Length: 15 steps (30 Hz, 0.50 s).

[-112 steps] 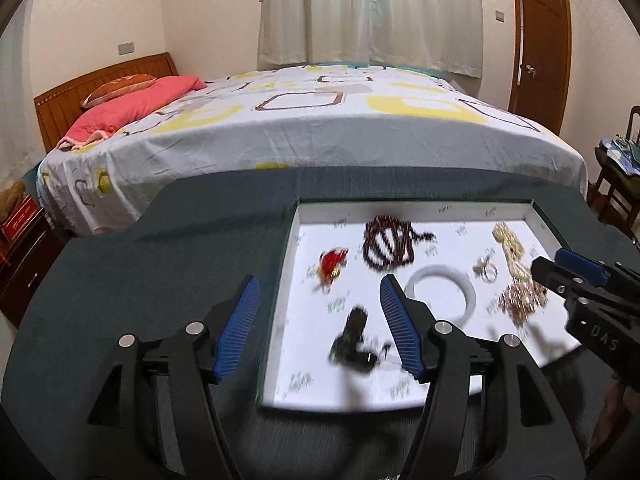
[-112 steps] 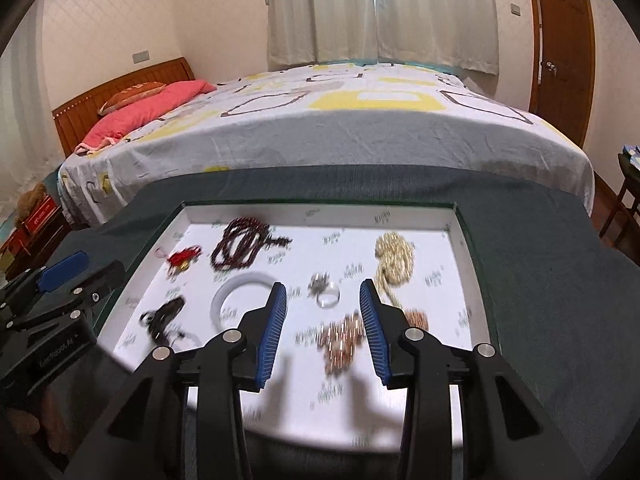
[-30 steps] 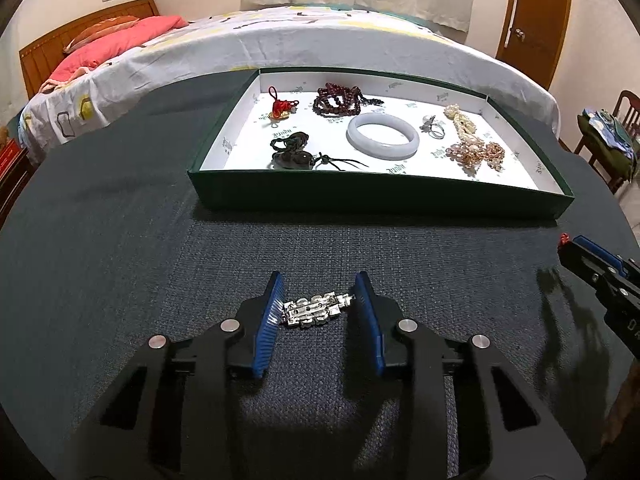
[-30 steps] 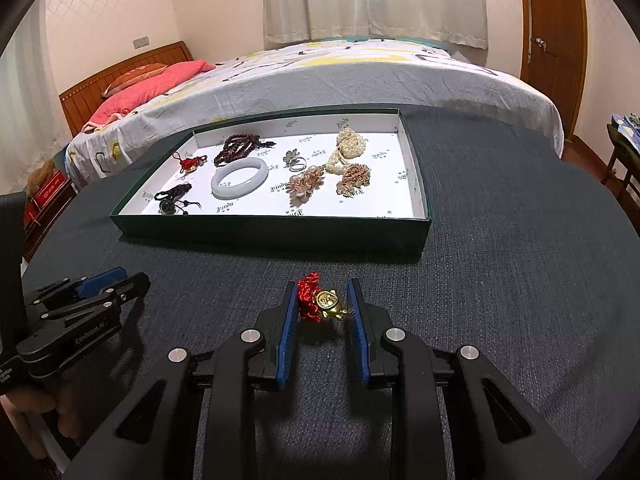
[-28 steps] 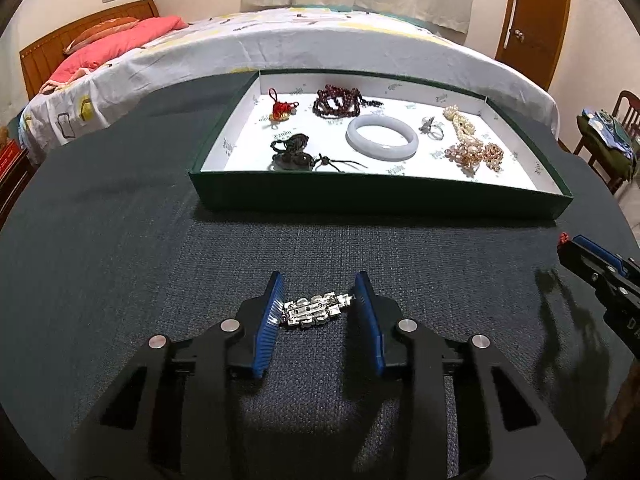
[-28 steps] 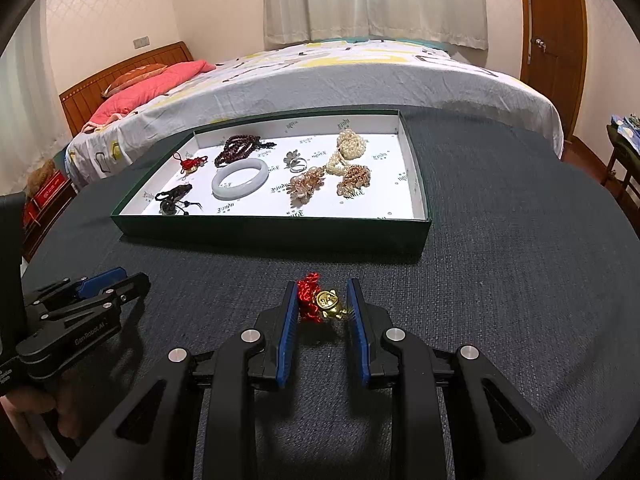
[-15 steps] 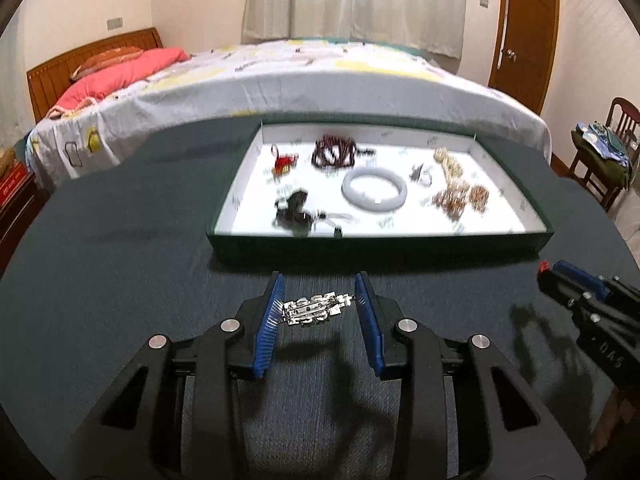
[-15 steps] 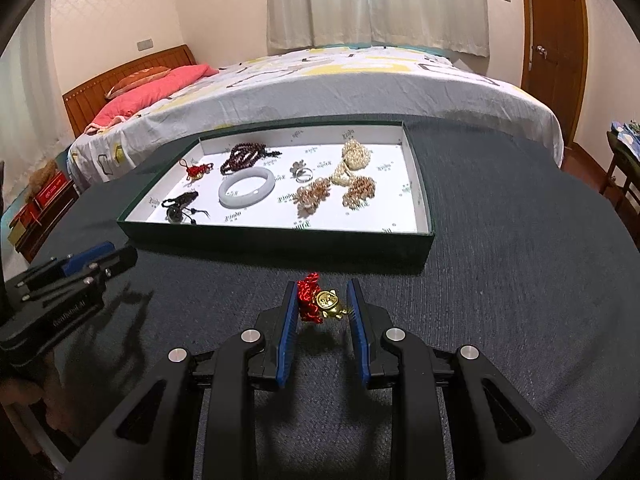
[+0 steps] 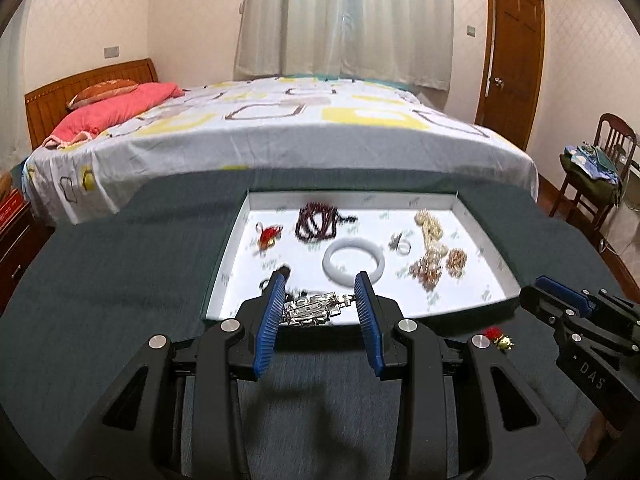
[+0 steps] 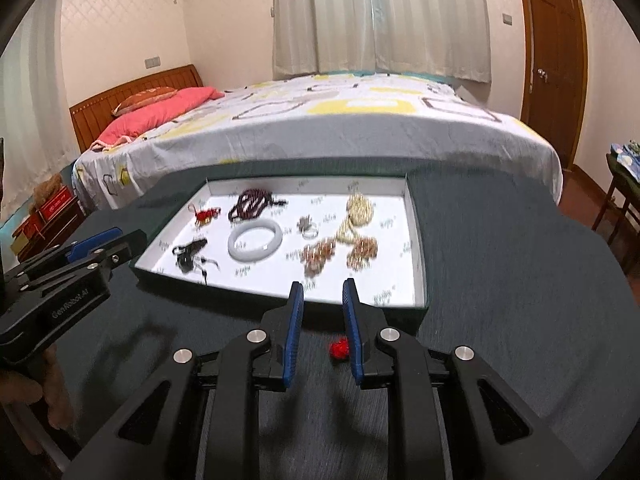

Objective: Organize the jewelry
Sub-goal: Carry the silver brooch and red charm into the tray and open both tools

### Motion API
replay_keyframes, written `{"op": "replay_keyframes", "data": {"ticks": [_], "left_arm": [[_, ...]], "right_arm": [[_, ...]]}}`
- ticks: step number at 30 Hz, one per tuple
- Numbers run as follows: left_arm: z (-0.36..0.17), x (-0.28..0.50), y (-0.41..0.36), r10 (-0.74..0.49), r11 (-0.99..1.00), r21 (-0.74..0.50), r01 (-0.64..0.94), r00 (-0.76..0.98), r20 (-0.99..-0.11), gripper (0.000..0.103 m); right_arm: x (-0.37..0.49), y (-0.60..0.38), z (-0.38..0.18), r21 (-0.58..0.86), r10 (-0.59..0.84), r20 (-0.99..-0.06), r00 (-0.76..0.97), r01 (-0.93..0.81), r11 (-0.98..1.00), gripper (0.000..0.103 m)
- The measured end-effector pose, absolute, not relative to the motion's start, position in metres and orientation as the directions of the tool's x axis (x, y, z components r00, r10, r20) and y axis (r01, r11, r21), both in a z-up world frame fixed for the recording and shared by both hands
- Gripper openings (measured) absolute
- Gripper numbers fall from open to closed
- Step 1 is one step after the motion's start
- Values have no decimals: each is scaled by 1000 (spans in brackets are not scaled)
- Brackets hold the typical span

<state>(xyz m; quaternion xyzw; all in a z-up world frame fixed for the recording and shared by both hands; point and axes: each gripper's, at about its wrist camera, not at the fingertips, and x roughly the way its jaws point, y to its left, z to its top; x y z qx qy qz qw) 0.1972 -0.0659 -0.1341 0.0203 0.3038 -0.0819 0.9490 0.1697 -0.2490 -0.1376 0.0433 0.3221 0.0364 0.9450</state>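
Two grippers, silver bracelet (image 9: 311, 311) clamped

Right gripper (image 10: 320, 312) with blue-padded jaws apart over a dark table (image 10: 500, 300), small red charm (image 10: 339, 348) lying on the table below them, green-edged tray (image 10: 416, 240) beyond holding a white bangle (image 10: 255, 245) and beaded bracelets, left gripper (image 10: 92, 252) at left.
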Motion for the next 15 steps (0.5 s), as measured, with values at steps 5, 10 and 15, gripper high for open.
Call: {"op": "replay_keyframes", "data": {"ticks": [5, 10, 15], "left_arm": [[-136, 202, -70, -144, 985, -5, 173, 800, -582, 36], [-149, 198, -70, -137, 985, 3, 174, 785, -604, 36], [-157, 197, -65, -129, 986, 4, 167, 774, -620, 36]], "right_arm": [[173, -248, -142, 105, 104, -614, 782, -49, 993, 16], [169, -248, -166, 132, 127, -665, 736, -52, 990, 16], [173, -250, -188, 139, 127, -716, 686, -38, 990, 40]]}}
